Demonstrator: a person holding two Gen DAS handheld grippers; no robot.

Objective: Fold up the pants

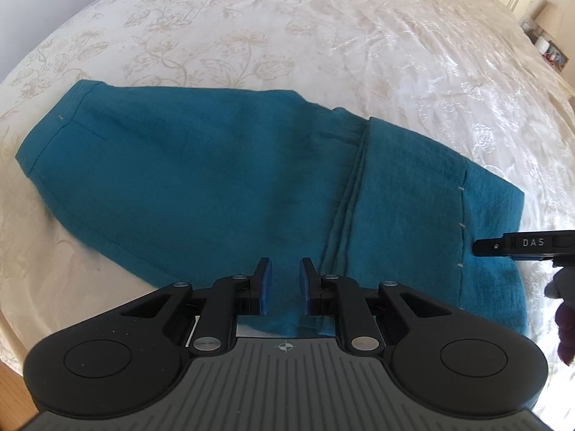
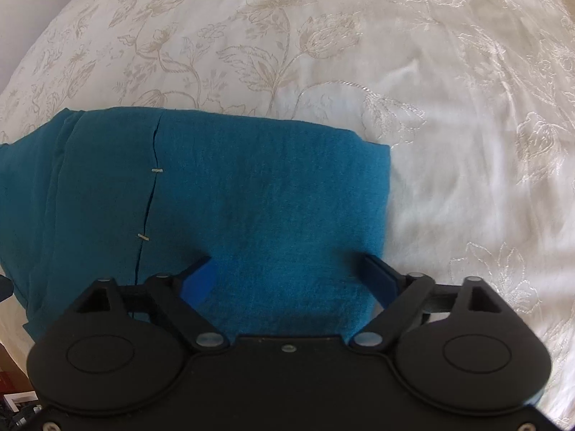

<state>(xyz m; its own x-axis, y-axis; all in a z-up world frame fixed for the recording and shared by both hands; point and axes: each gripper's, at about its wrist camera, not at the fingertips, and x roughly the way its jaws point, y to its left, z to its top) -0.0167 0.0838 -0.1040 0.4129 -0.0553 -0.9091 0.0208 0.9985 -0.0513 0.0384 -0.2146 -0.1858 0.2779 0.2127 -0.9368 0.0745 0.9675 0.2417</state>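
Teal pants (image 1: 201, 179) lie folded across a cream bedspread, with a hem at the left end (image 1: 54, 125) and a doubled-over layer at the right (image 1: 431, 194). My left gripper (image 1: 285, 280) hovers over the near edge of the cloth. Its blue pads stand a narrow gap apart, and I see nothing pinched between them. My right gripper (image 2: 284, 273) is spread wide open above the pants' right end (image 2: 269, 197), which carries a seam with pale stitches (image 2: 147, 215). In the left wrist view, one black finger (image 1: 503, 246) of the right gripper reaches in over that end.
The floral bedspread (image 1: 323, 36) stretches far beyond and to the right of the pants (image 2: 467, 143). The bed's near edge and a strip of wooden floor (image 1: 7, 388) lie at the lower left. A lamp and small items (image 1: 550, 25) stand at the far right.
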